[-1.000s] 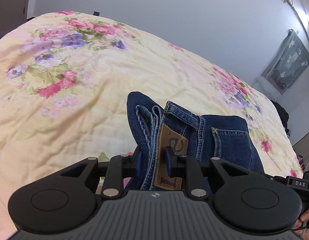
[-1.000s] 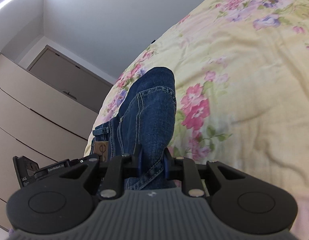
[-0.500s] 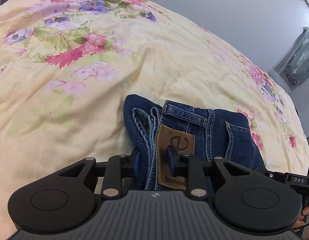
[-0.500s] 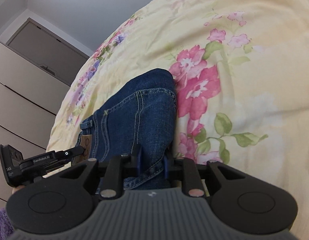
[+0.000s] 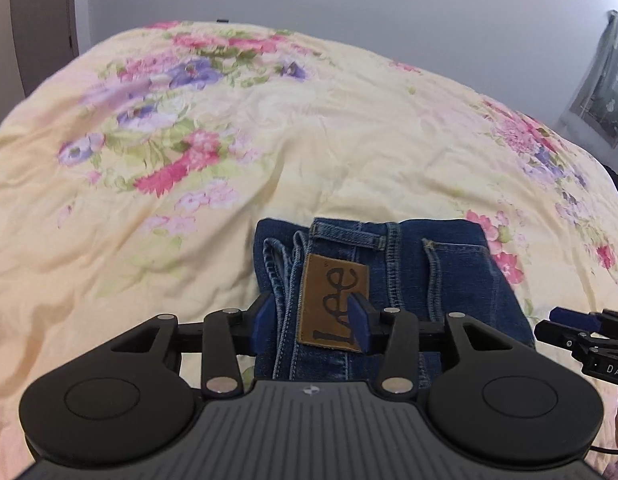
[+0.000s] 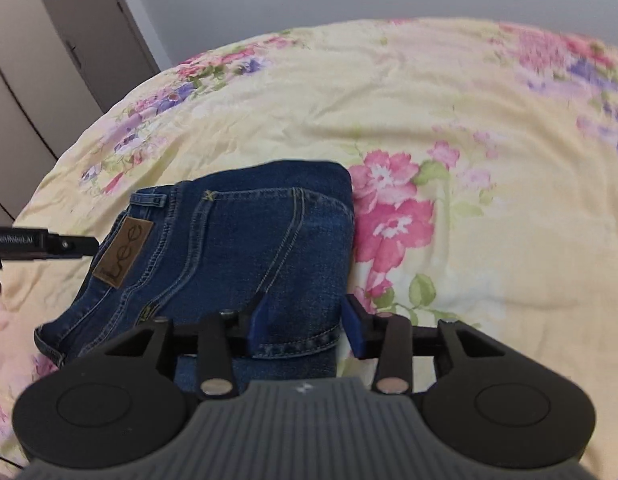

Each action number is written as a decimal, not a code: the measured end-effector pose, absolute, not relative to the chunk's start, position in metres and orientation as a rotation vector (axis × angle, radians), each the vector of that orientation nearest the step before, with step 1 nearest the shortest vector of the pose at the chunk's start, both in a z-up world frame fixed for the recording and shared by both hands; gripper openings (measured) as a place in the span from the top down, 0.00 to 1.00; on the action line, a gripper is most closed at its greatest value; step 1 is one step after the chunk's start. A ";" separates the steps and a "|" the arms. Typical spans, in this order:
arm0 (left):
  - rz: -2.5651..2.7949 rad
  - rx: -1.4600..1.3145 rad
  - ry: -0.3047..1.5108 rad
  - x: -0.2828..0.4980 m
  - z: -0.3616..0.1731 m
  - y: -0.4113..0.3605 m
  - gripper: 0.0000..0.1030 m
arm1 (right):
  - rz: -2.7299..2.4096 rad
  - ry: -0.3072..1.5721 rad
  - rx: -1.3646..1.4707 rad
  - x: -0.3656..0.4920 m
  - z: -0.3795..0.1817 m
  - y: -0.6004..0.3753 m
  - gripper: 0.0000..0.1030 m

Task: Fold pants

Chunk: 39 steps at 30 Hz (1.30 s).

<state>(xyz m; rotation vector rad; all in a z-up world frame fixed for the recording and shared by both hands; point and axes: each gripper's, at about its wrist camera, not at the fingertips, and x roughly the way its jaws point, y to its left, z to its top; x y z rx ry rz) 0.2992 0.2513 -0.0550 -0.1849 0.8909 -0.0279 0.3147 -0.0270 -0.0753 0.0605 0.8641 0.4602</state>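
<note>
On the bedspread (image 5: 269, 152), both fingers pairs stand parted around the folded jeans (image 6: 237, 240), gripping nothing.

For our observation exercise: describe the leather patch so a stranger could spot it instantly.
Start at the floral yellow bedspread, then find the folded blue jeans lying on it. On their waistband sits the brown patch, the only tan piece, lettered "Lee".
</note>
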 end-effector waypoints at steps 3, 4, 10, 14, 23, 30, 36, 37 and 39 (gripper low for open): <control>-0.024 -0.099 0.832 0.274 -0.018 0.235 0.44 | 0.498 0.769 0.002 0.284 -0.039 -0.028 0.51; -0.022 -0.062 0.804 0.263 -0.004 0.227 0.41 | 0.508 0.740 -0.017 0.272 -0.027 -0.028 0.50; -0.016 0.170 0.665 0.197 0.053 0.179 0.30 | 0.545 0.615 -0.084 0.202 0.028 -0.035 0.37; -0.012 0.234 0.597 0.152 0.082 0.161 0.21 | 0.550 0.571 -0.087 0.158 0.050 -0.045 0.32; 0.045 0.292 0.521 0.075 0.080 0.128 0.10 | 0.455 0.435 -0.079 0.062 0.065 -0.064 0.21; 0.042 0.168 0.547 0.046 0.055 0.123 0.10 | 0.385 0.397 -0.009 0.021 0.054 -0.072 0.21; 0.051 0.070 0.557 0.039 0.033 0.120 0.10 | 0.359 0.478 0.017 0.022 0.030 -0.070 0.21; 0.062 0.067 0.562 0.038 0.029 0.120 0.10 | 0.357 0.484 0.017 0.022 0.026 -0.070 0.21; 0.083 0.064 0.567 0.041 0.023 0.120 0.10 | 0.350 0.498 0.021 0.024 0.020 -0.069 0.21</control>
